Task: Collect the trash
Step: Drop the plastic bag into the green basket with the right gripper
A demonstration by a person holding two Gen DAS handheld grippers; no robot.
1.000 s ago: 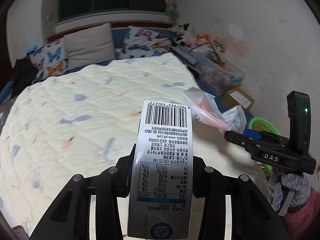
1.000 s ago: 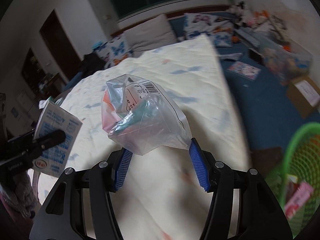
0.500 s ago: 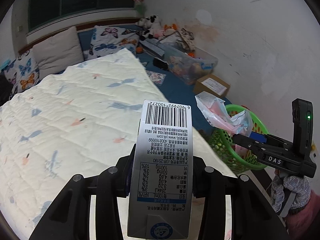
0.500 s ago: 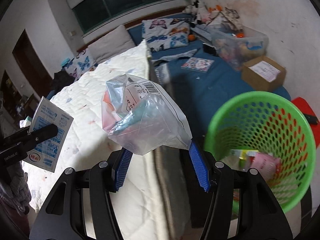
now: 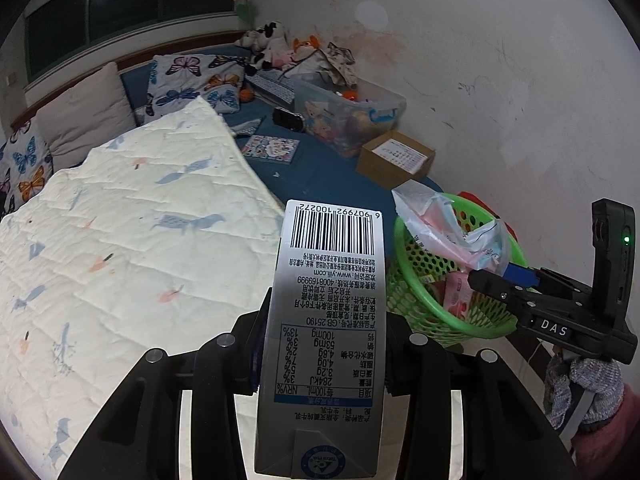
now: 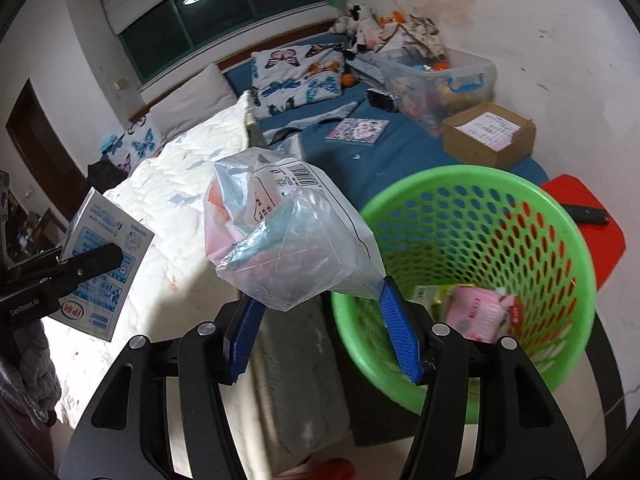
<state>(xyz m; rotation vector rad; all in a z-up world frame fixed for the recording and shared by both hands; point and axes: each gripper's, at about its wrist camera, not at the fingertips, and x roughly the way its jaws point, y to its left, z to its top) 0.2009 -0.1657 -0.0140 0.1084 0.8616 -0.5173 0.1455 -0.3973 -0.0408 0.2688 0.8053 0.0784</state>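
While the left gripper (image 5: 324,364) clamps an upright milk carton (image 5: 326,340) between its jaws beside the quilted bed (image 5: 120,240), the right gripper (image 6: 324,336) grips a crumpled clear plastic bag (image 6: 288,232). Its blue pads (image 6: 400,340) have just been opening slightly, the bag between them. The bag hangs at the rim of the green basket (image 6: 560,220), which contains pink wrappers (image 6: 480,312).
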